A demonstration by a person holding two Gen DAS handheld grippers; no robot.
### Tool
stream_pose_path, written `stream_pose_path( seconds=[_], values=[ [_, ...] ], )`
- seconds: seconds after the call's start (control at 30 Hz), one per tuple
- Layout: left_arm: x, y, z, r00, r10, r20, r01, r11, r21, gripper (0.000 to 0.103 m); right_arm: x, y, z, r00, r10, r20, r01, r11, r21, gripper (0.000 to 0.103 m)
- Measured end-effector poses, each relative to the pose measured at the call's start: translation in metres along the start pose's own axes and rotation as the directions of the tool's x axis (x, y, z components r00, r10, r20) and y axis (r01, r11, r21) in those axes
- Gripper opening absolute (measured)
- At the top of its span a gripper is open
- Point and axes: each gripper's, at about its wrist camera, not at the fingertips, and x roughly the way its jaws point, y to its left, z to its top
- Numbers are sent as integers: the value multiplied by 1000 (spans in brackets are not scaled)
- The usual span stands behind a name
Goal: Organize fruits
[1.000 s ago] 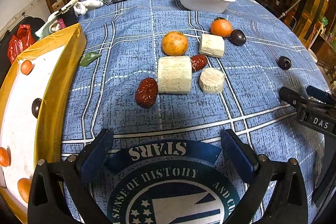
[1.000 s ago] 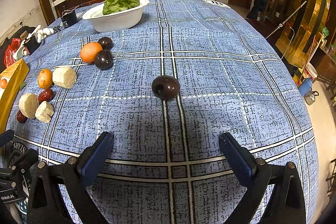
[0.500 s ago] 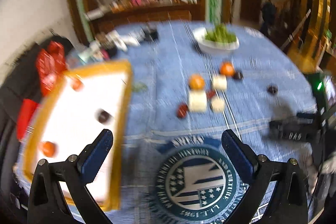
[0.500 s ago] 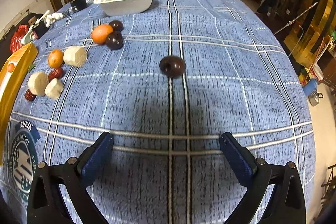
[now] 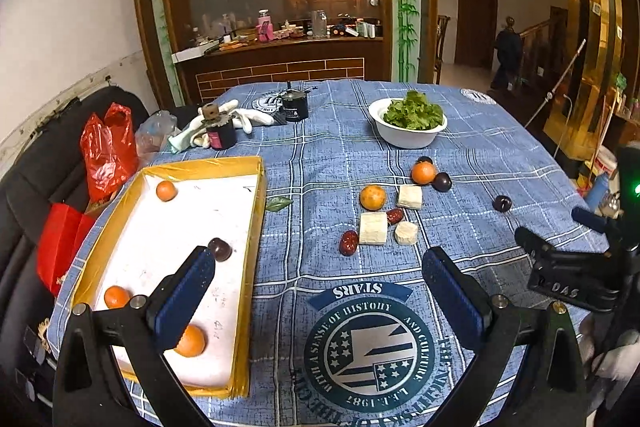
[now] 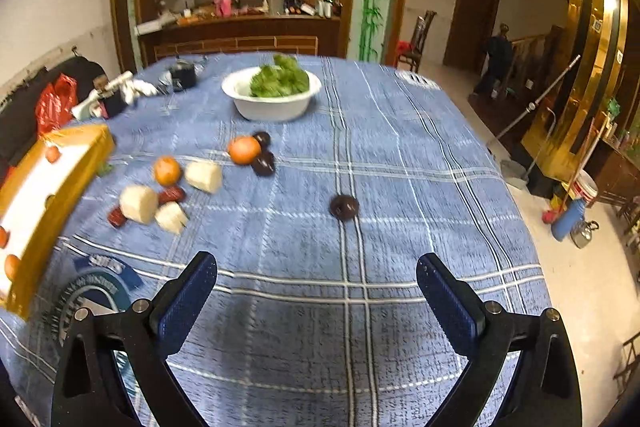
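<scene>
The left gripper (image 5: pixel 318 285) was held wide apart and empty above the blue checked cloth of the bench (image 5: pixel 460 155), over the round printed emblem (image 5: pixel 370 355). The right gripper (image 6: pixel 316 285) was likewise spread wide with nothing between its pads, raised over the cloth.

The yellow-rimmed tray (image 5: pixel 256 211) was taken as landmark. Inside it were seen three small oranges, one at the far end (image 5: pixel 166 191) and two at the near end (image 5: pixel 116 296) (image 5: pixel 191 342), with a dark plum (image 5: pixel 220 249) lying between them near the right wall. A green leaf (image 5: pixel 279 203) lay on the cloth just beside the tray's right wall.

Well to the right of the tray a loose cluster was gathered: an orange (image 5: pixel 373 197), three pale cut blocks (image 5: pixel 373 228) and two red dates (image 5: pixel 349 242). Beyond the cluster, farther from the tray, another orange (image 5: pixel 423 173) was seen with a dark plum (image 5: pixel 443 181) touching it. A single plum (image 6: pixel 344 207) lay apart, farthest from the tray. A white bowl of lettuce (image 5: pixel 408 136) stood behind the cluster.
</scene>
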Motion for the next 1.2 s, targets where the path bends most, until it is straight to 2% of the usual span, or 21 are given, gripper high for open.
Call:
stream_pose_path(
  seconds=[0.23, 0.43, 0.6, 0.77, 0.93, 1.13, 1.2],
  values=[
    [22, -4, 3, 1000, 16, -24, -16, 1000, 18, 103, 6, 16, 15, 997, 64, 35, -62, 997, -37, 102],
    [52, 0, 4, 997, 22, -75, -21, 1000, 11, 103, 27, 41, 17, 994, 107, -8, -107, 988, -111, 101],
    [77, 4, 3, 993, 21, -113, -21, 1000, 5, 103, 46, 54, 17, 986, 159, -55, -166, 975, -145, 91],
    [93, 19, 5, 990, -8, -140, 6, 1000, -19, 103, 63, 68, 15, 976, 190, -106, -207, 961, -186, 80],
    [104, 42, 10, 984, -74, -162, 64, 996, -62, 73, 73, 70, 15, 967, 219, -130, -240, 953, -186, 78],
    [119, 53, 11, 969, -135, -205, 111, 986, -125, 71, 93, 83, 26, 944, 293, -155, -314, 939, -143, 77],
    [124, 55, 12, 962, -161, -220, 130, 980, -148, 71, 99, 89, 29, 937, 308, -165, -332, 933, -140, 72]
  ],
)
